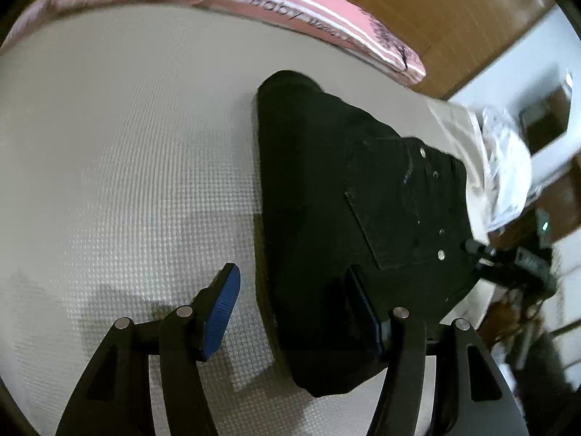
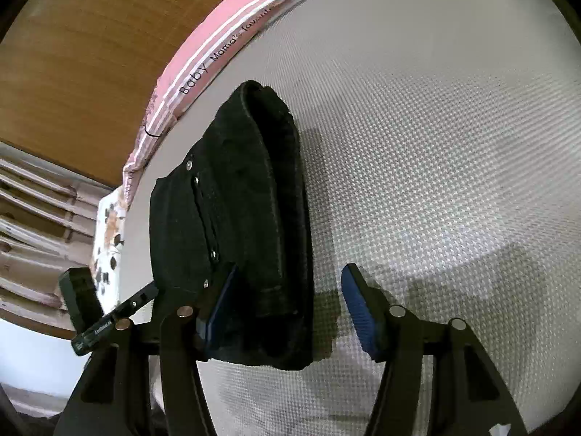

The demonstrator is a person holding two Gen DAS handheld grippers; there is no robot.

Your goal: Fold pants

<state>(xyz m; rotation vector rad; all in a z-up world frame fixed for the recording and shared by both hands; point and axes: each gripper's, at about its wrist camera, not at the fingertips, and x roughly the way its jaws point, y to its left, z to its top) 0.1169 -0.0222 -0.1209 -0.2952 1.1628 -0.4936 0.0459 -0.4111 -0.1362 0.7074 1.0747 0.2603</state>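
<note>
- While the folded black pants (image 1: 326, 218) lie on the white mattress (image 1: 127, 145), both the left gripper (image 1: 294, 312) and the right gripper (image 2: 287, 309) are held parted, nothing clamped.
- If only the top layer is pinched, the fold could be dragged apart.

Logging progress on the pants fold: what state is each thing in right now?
Pants: black, folded into a compact stack, lying flat on the mattress, pocket side up.
Mattress: white, textured, bearing the pants.
Pink bedding: along the mattress's far edge.
Left gripper: open, straddling the pants' edge.
Right gripper: open, straddling the pants' near end.
</note>
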